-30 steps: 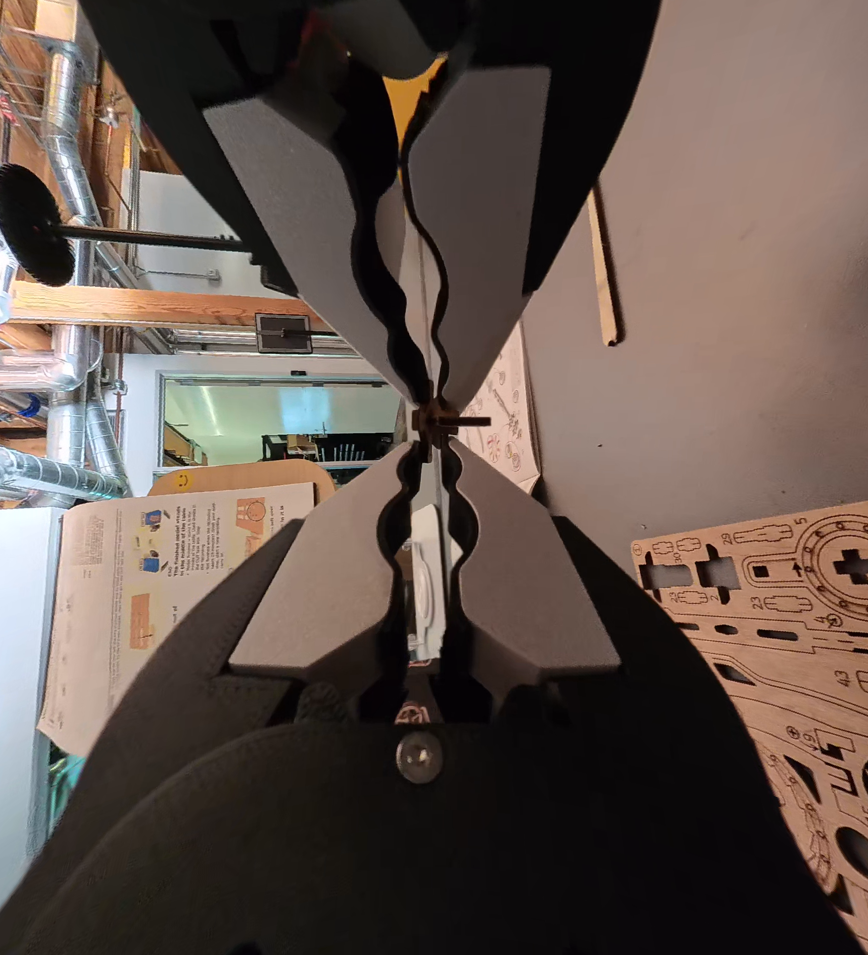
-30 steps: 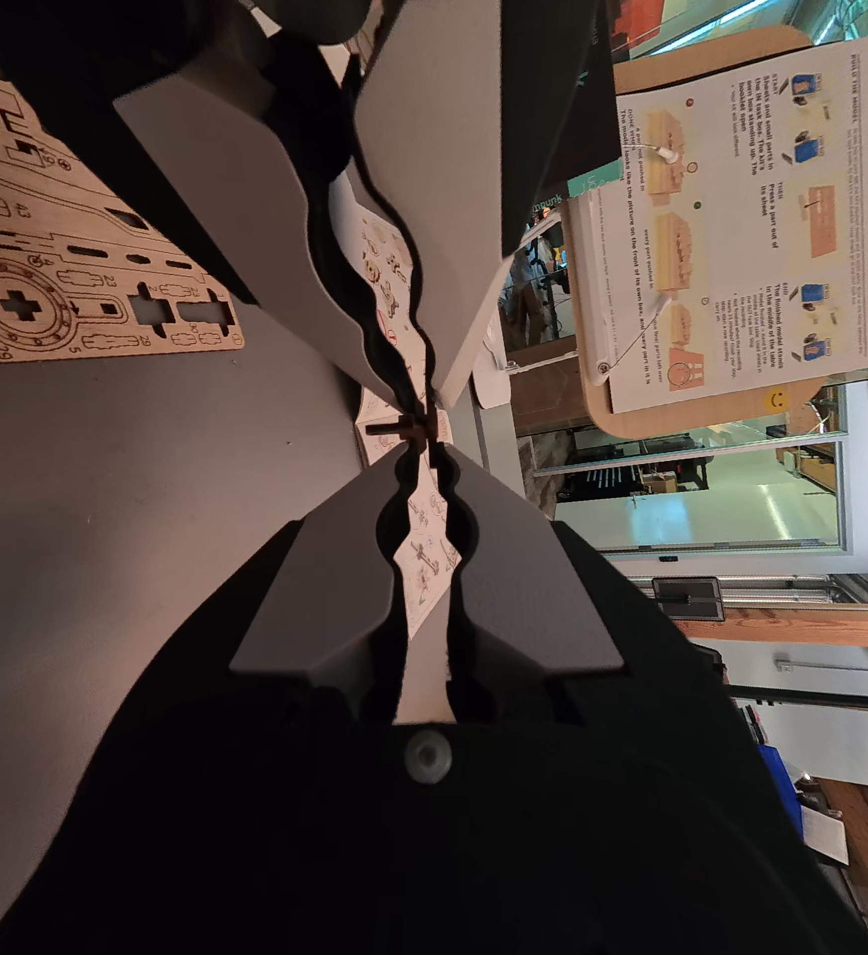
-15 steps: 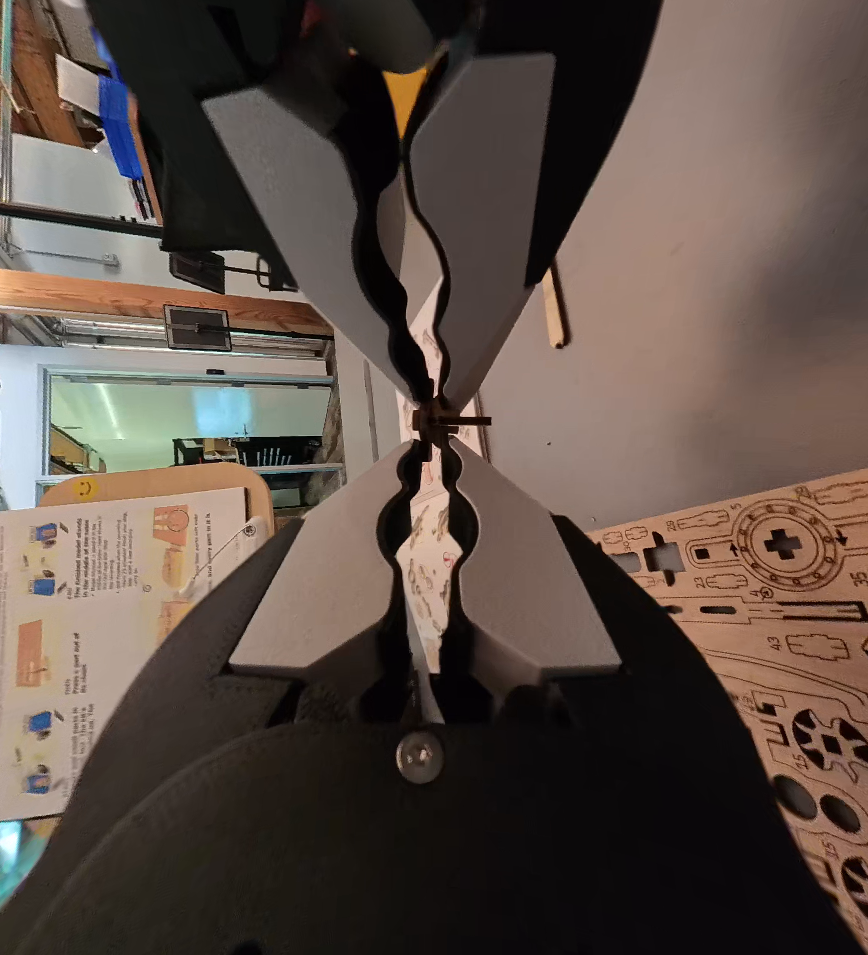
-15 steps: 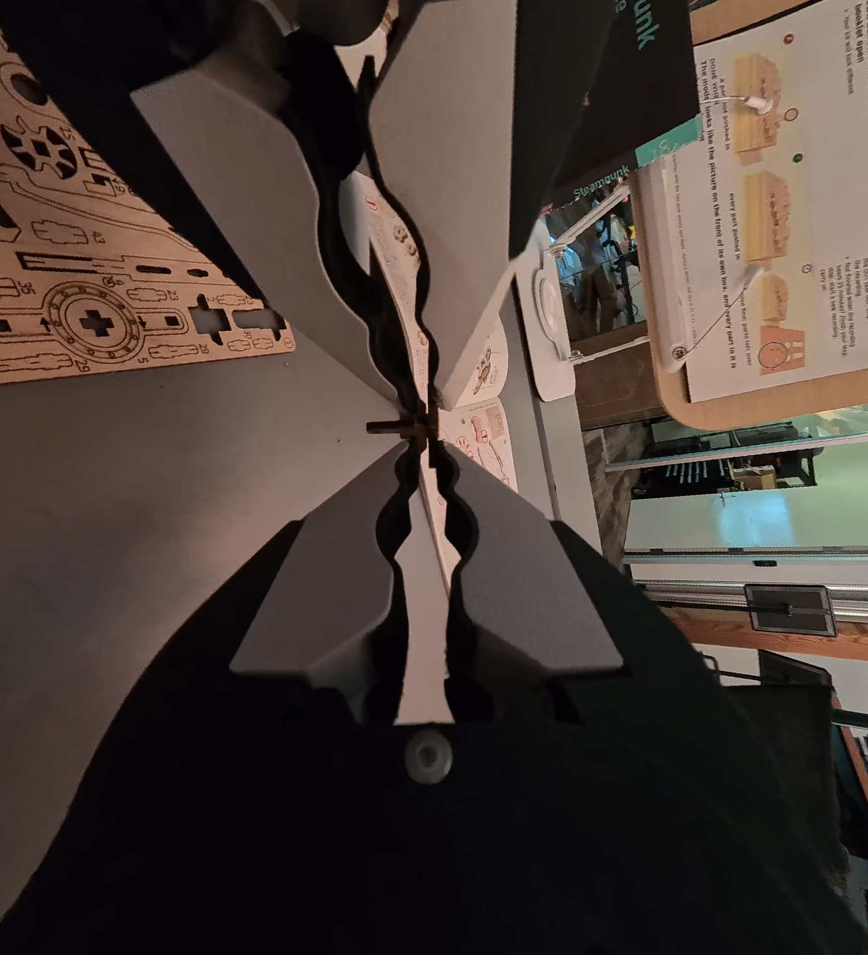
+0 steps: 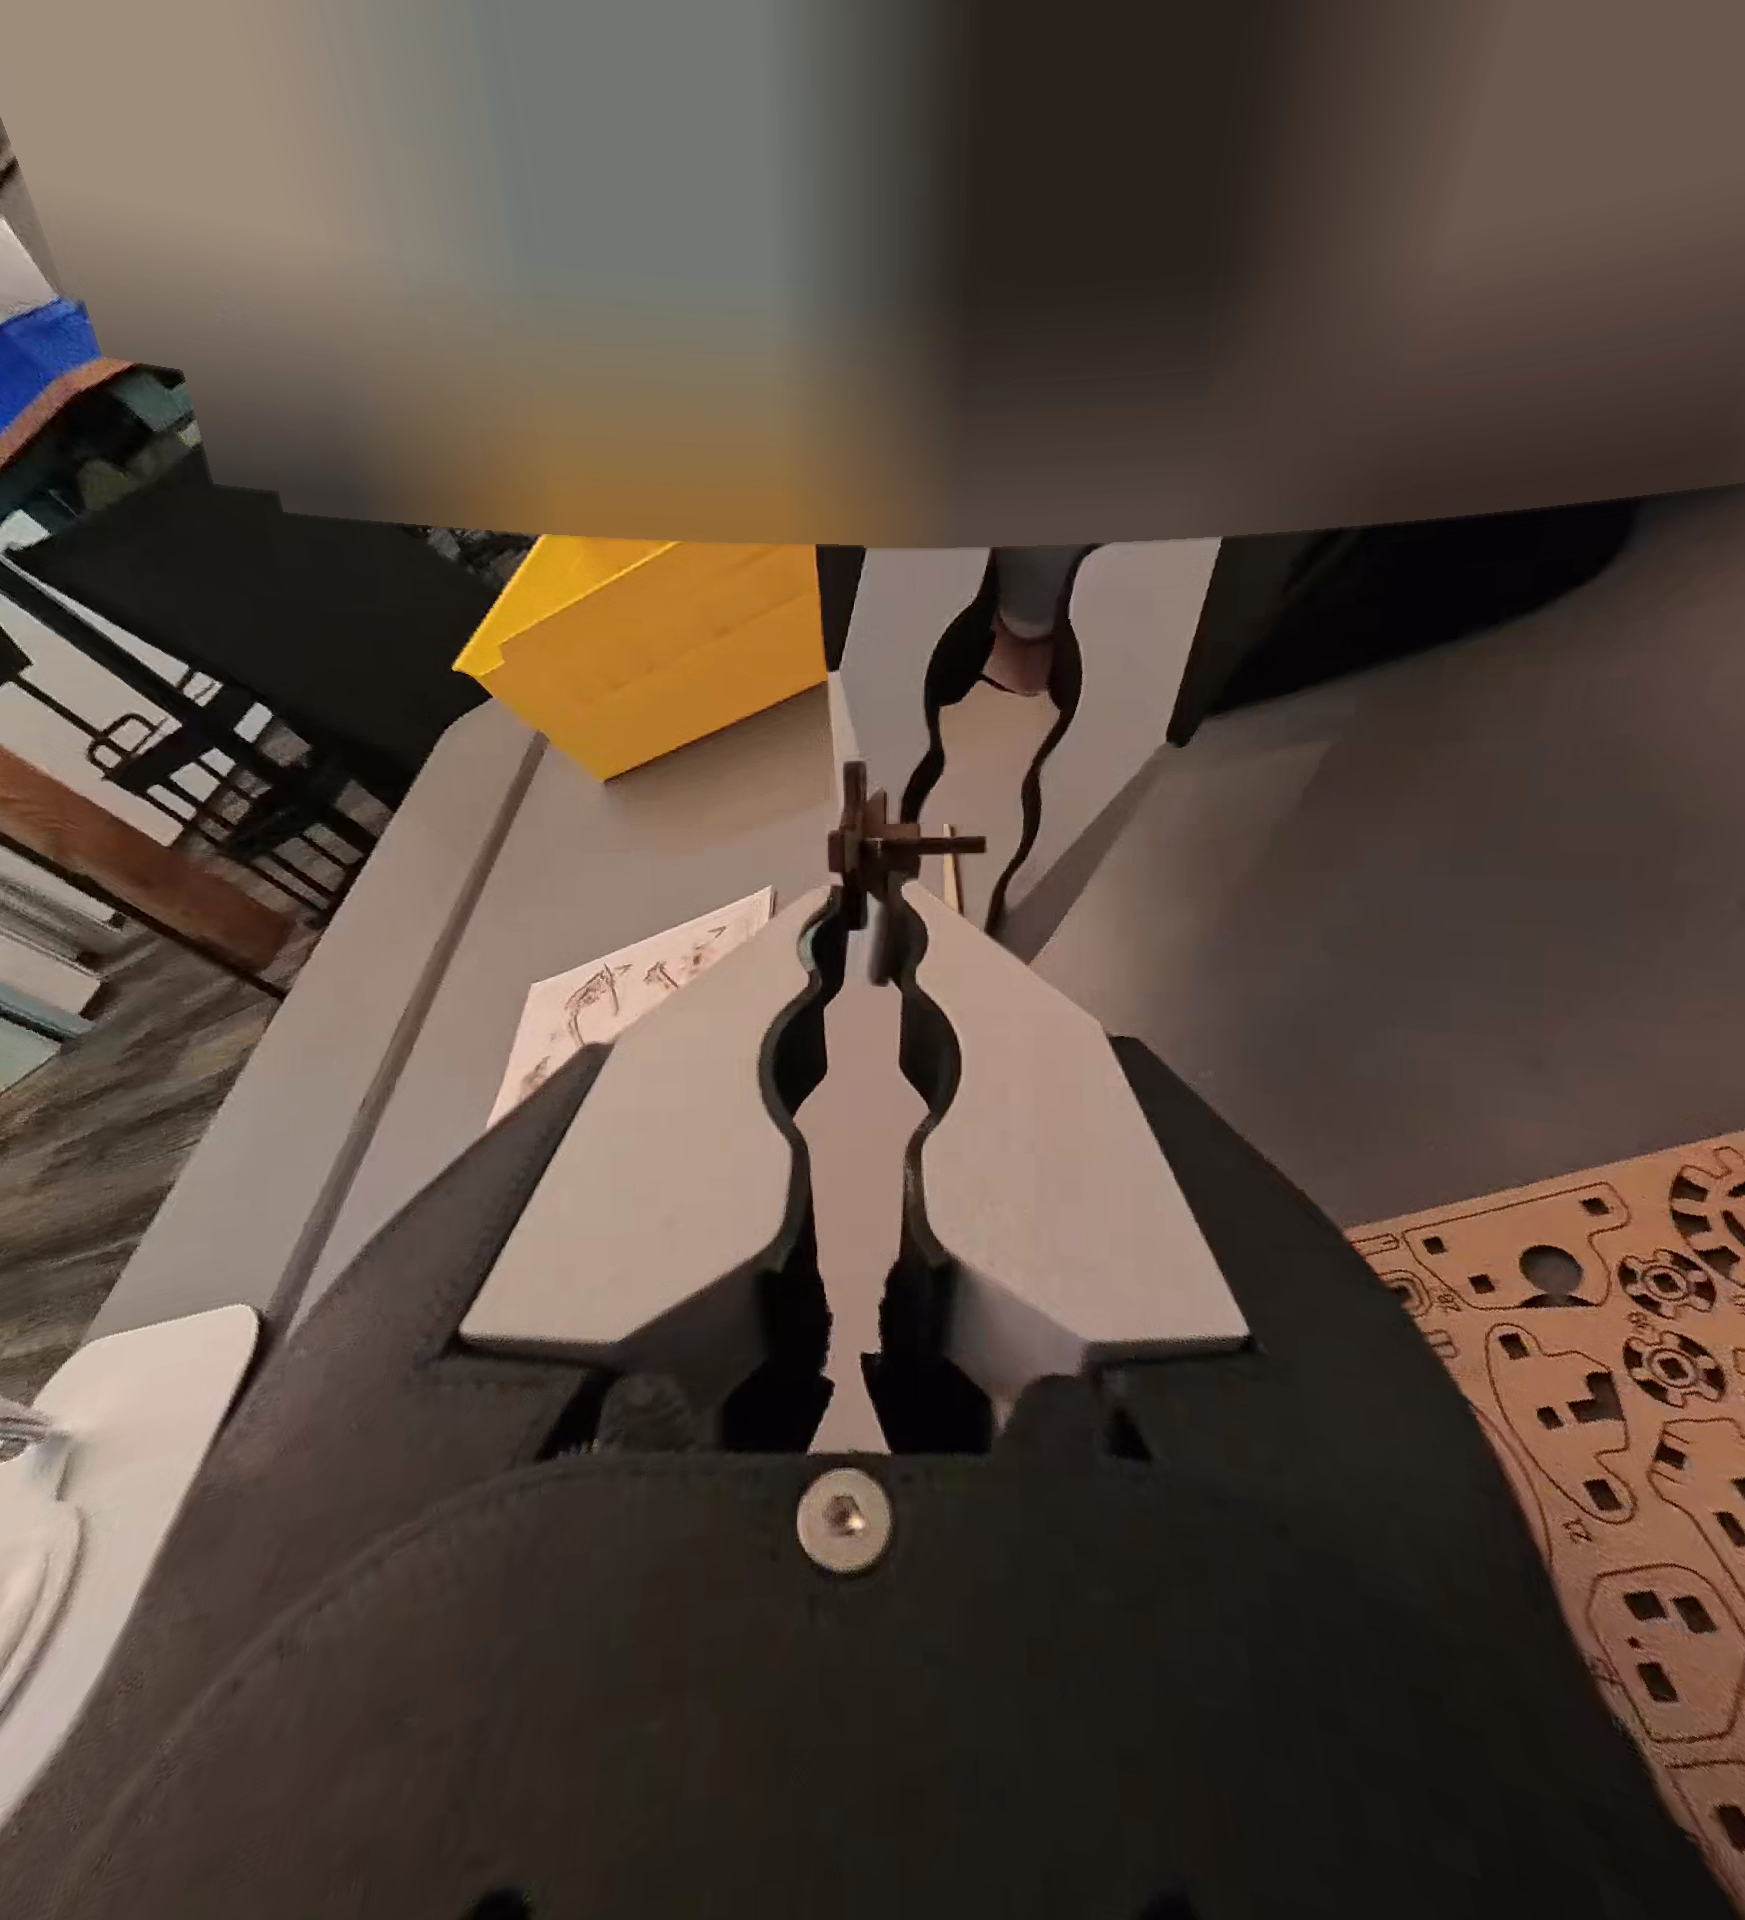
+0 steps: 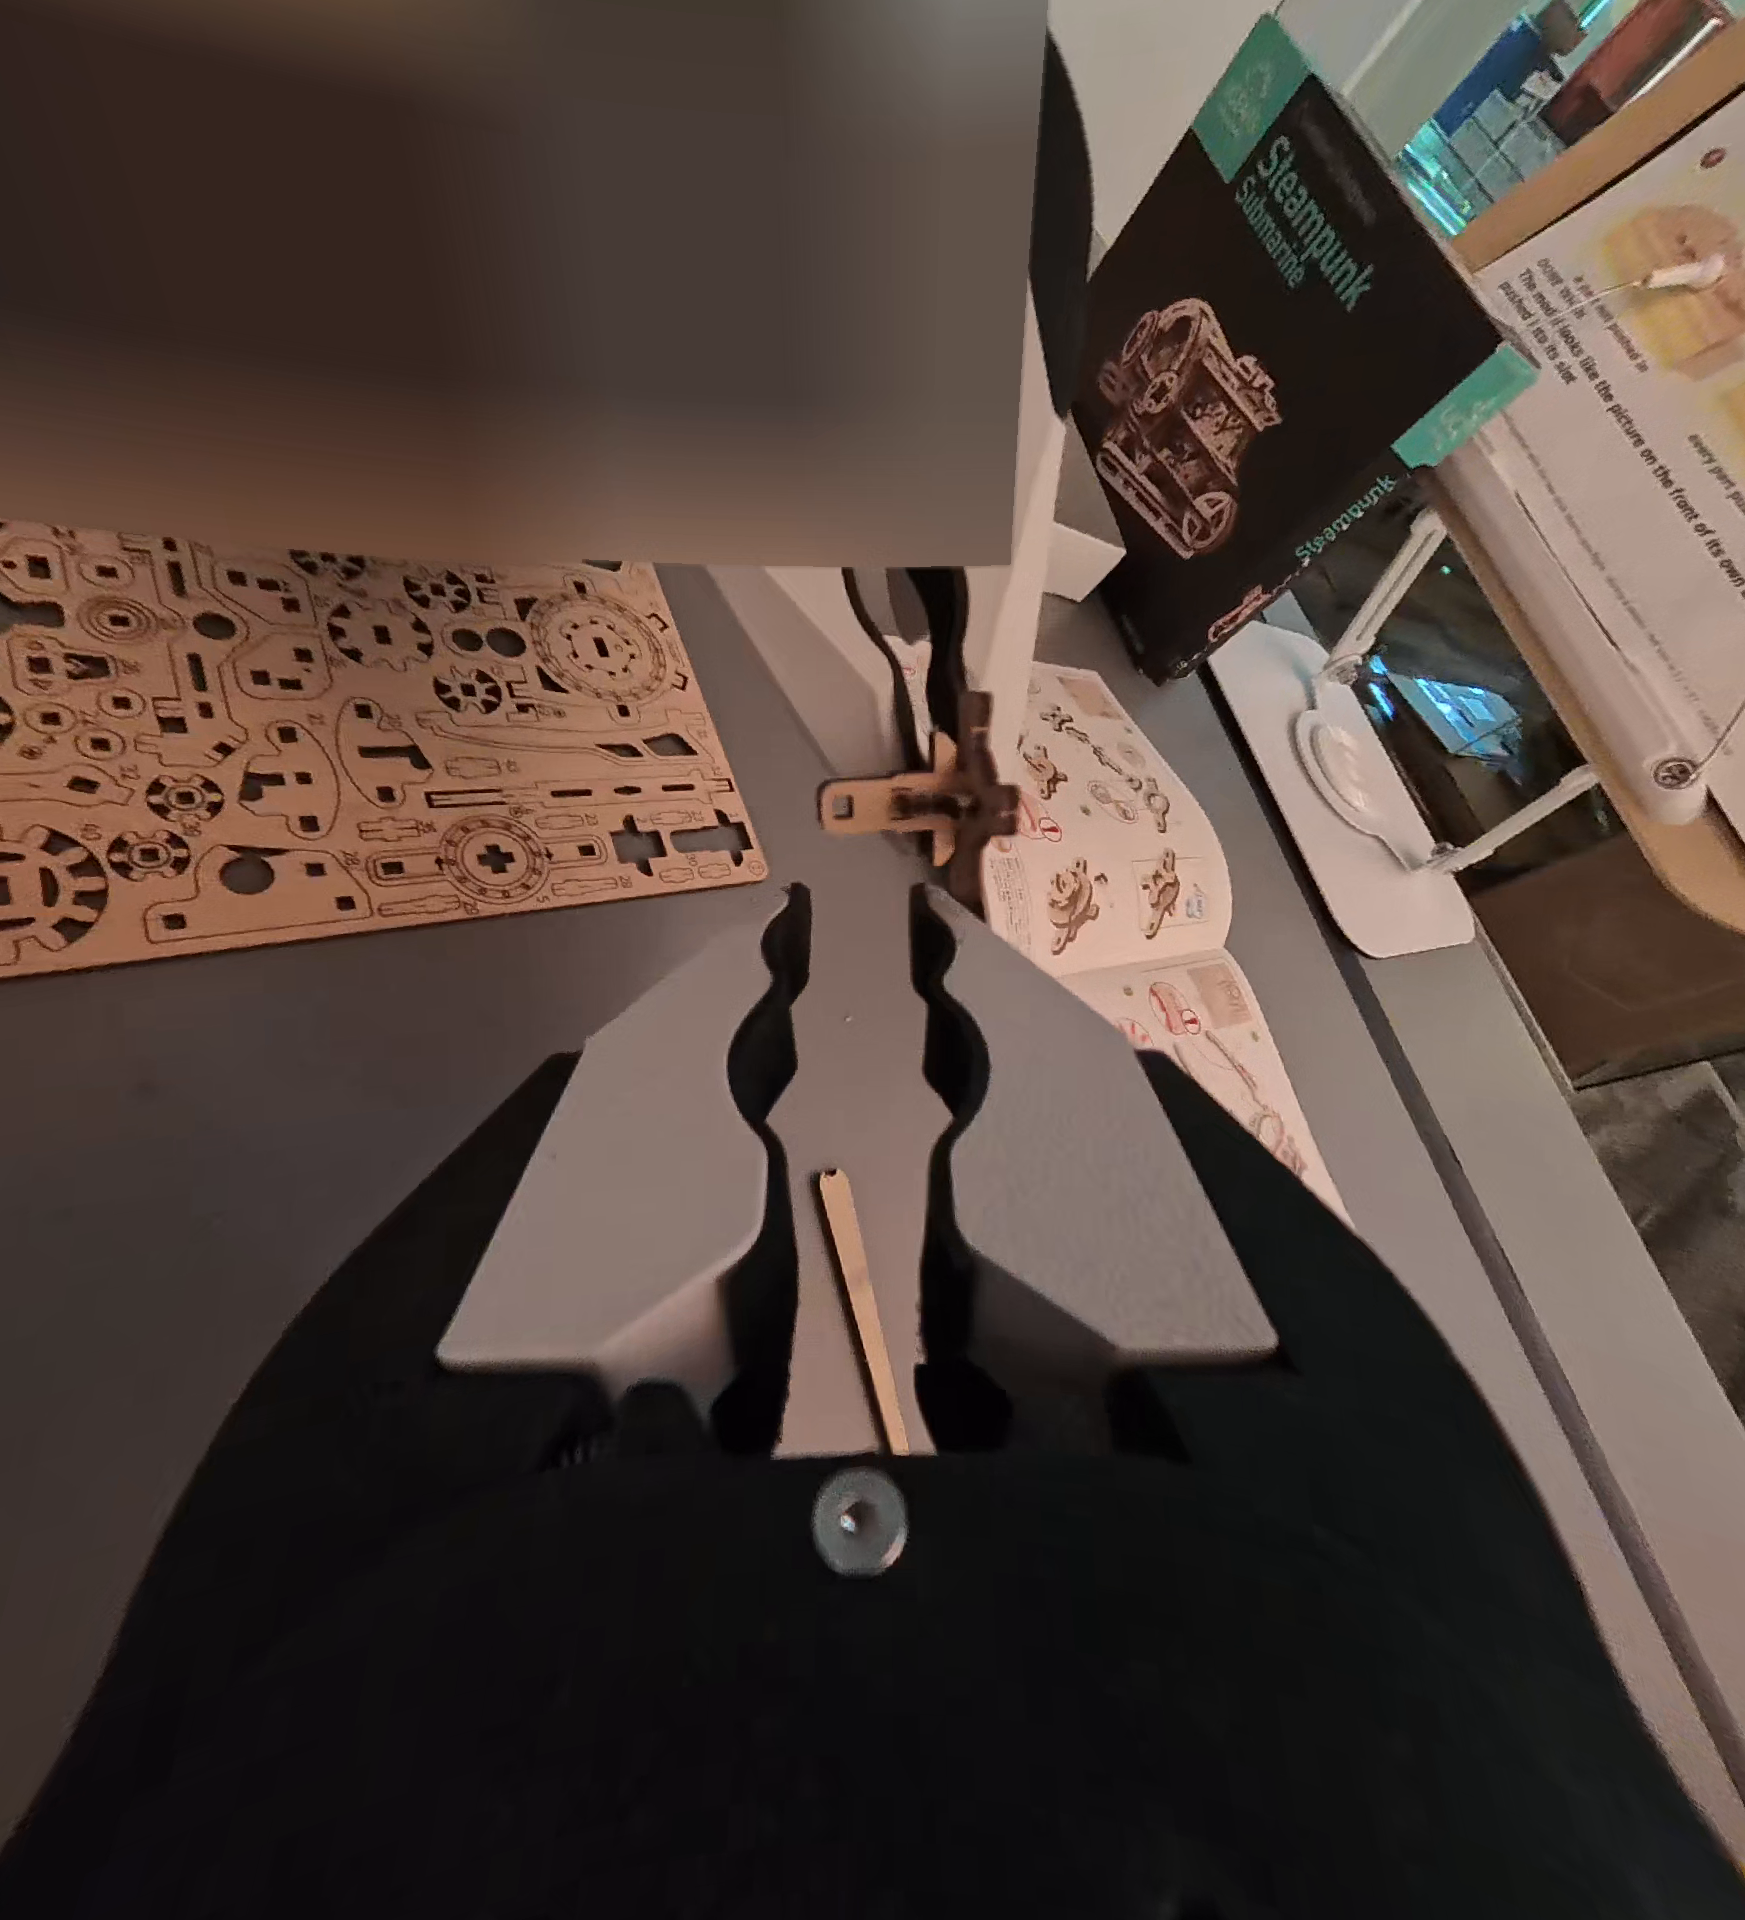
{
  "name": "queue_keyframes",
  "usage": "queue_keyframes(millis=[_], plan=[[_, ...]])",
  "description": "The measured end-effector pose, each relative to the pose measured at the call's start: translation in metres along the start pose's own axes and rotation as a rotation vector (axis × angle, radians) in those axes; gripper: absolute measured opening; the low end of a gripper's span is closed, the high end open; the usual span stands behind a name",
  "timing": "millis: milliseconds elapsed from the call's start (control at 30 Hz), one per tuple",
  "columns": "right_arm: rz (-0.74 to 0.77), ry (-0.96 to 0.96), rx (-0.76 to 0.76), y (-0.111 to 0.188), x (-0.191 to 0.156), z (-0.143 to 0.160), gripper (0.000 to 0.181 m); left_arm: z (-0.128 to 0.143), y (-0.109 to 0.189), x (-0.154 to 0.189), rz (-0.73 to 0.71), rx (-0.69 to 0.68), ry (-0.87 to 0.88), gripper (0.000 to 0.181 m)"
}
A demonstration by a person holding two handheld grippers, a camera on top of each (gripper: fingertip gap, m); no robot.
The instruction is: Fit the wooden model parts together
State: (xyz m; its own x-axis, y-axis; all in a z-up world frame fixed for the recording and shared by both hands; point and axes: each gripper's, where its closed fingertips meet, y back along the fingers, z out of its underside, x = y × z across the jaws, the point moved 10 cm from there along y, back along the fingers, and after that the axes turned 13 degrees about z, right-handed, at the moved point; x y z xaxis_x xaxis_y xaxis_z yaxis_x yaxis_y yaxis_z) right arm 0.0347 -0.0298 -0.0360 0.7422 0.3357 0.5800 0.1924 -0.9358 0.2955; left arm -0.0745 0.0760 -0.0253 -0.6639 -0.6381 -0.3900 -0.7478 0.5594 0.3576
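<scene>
My left gripper (image 5: 868,909) is shut on a small wooden assembly (image 5: 878,842): a dark cross-shaped piece with a flat tab pushed through it. It holds the assembly above the grey table (image 5: 1367,935). In the right wrist view the assembly (image 6: 935,800) hangs from the left gripper's fingers (image 6: 1003,623), just beyond my right gripper (image 6: 860,896). My right gripper is open and empty, and its pads do not touch the assembly. It also shows open in the left wrist view (image 5: 967,821), facing the left gripper.
A laser-cut wooden parts sheet (image 6: 276,748) lies on the table and also shows in the left wrist view (image 5: 1626,1403). A thin wooden stick (image 6: 863,1309) lies under my right gripper. An open instruction booklet (image 6: 1107,862), a black model box (image 6: 1263,364), a white stand base (image 6: 1367,810) and a yellow box (image 5: 660,655) line the far edge. Both grippers' tips are close together, under 4 cm apart. My right gripper's tips are some 11 centimetres from the thin wooden stick (image 6: 863,1309).
Both grippers were pinching the assembly tip to tip. The right gripper has opened and drawn back from it. The left keeps its hold. Both views have swung towards the table.
</scene>
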Motion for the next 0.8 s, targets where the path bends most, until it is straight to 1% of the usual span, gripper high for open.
queue_keyframes(millis=[67,133,200,267,333,367,433,533,800], plan=[[-0.018,-0.034,0.031,0.003,0.002,-0.002,0.010,0.001,0.000,0.001,0.009,0.015,-0.025,0.004],[-0.044,-0.079,0.045,0.005,0.005,-0.002,0.010,0.001,0.001,0.001,0.027,0.042,-0.021,0.004],[-0.022,-0.115,0.046,0.007,0.010,-0.002,0.017,0.000,0.003,0.001,0.062,0.067,-0.011,0.004],[-0.013,-0.117,0.042,0.010,0.013,-0.002,0.020,0.000,0.004,0.001,0.077,0.084,0.000,0.004],[-0.019,-0.143,0.094,0.014,0.016,-0.006,0.019,0.003,0.004,0.000,0.083,0.081,0.006,0.005],[-0.046,-0.159,0.110,0.016,0.015,-0.008,0.019,0.003,0.003,0.000,0.090,0.082,0.008,0.004],[-0.052,-0.178,0.107,0.016,0.017,-0.008,0.019,0.004,0.003,0.000,0.089,0.078,0.005,0.005],[-0.073,-0.181,0.102,0.016,0.015,-0.008,0.015,0.004,0.002,0.001,0.090,0.075,-0.001,0.004],[-0.087,-0.118,0.086,0.016,0.010,-0.008,0.015,0.007,0.001,0.002,0.146,0.087,0.019,0.004]])
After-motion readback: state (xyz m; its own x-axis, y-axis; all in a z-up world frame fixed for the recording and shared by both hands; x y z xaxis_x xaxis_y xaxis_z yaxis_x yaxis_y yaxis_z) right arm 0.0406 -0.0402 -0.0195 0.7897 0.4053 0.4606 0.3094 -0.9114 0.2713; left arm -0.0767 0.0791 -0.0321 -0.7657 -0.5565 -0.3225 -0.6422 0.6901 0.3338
